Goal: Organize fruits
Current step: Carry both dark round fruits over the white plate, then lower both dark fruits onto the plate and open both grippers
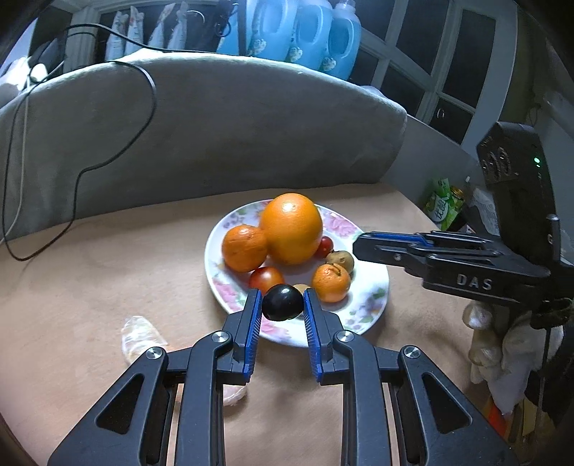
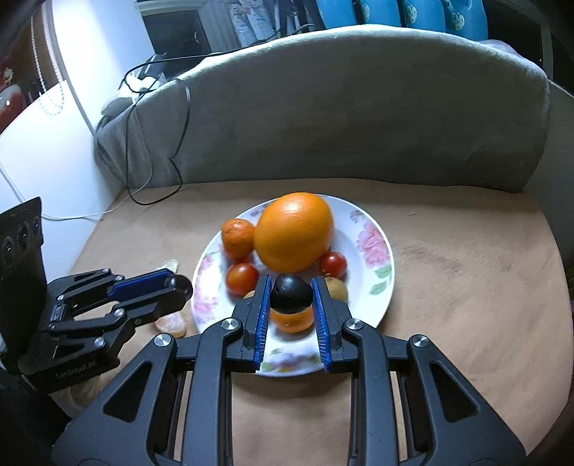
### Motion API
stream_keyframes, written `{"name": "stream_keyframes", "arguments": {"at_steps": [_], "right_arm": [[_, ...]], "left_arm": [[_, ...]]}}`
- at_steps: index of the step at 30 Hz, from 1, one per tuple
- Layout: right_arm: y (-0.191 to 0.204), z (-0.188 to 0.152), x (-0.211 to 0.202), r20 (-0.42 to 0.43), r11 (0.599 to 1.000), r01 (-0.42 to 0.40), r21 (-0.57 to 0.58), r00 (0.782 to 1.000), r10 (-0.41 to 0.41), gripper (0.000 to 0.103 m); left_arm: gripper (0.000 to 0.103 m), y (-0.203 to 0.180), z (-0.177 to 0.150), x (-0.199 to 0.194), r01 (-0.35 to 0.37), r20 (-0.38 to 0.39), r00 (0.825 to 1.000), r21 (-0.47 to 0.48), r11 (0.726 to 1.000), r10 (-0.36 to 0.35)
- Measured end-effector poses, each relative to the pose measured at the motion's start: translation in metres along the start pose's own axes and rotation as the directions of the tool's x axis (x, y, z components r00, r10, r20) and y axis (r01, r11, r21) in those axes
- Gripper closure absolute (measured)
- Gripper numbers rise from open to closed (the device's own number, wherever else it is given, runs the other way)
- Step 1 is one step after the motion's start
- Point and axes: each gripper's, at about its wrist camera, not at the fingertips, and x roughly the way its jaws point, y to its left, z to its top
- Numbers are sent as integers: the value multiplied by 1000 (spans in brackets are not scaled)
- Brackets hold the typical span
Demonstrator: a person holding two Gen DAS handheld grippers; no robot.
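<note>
A floral plate (image 1: 373,286) (image 2: 373,229) on the tan table holds a big orange (image 1: 291,227) (image 2: 293,231), a smaller orange (image 1: 244,248) (image 2: 236,233), a mandarin (image 1: 330,282) (image 2: 292,321), two red tomatoes (image 1: 266,279) (image 1: 324,246), and small brown fruits (image 1: 340,260). My left gripper (image 1: 282,303) is shut on a dark plum (image 1: 282,302) above the plate's near rim; it also shows in the right wrist view (image 2: 179,285). My right gripper (image 2: 291,294) is shut on another dark plum (image 2: 291,293) above the mandarin; it shows at the right in the left wrist view (image 1: 362,247).
Peeled citrus segments (image 1: 138,337) (image 2: 171,324) lie on the table left of the plate. A grey cushioned backrest (image 1: 215,136) with a black cable (image 1: 77,186) rises behind. Blue detergent bottles (image 1: 308,32) stand beyond it. Bottles and cloth (image 1: 445,204) sit off the table's right edge.
</note>
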Motion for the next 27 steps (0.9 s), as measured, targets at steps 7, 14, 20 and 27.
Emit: {"name": "stream_keyframes", "arguments": {"at_steps": [7, 14, 20, 27], "right_arm": [[-13, 8, 7, -3, 1000, 5, 17, 1000, -5, 79], [-20, 11, 8, -2, 999, -10, 32, 1000, 10, 79], [-23, 12, 9, 1, 998, -25, 52, 1000, 25, 75], [-24, 14, 1, 43, 998, -34, 58, 999, 31, 39]], "left_arm": [[81, -7, 4, 7, 4, -9, 1000, 18, 1000, -4], [81, -9, 5, 11, 8, -13, 1000, 21, 1000, -8], [80, -10, 6, 13, 8, -12, 1000, 23, 1000, -8], [67, -11, 6, 13, 13, -9, 1000, 25, 1000, -13]]}}
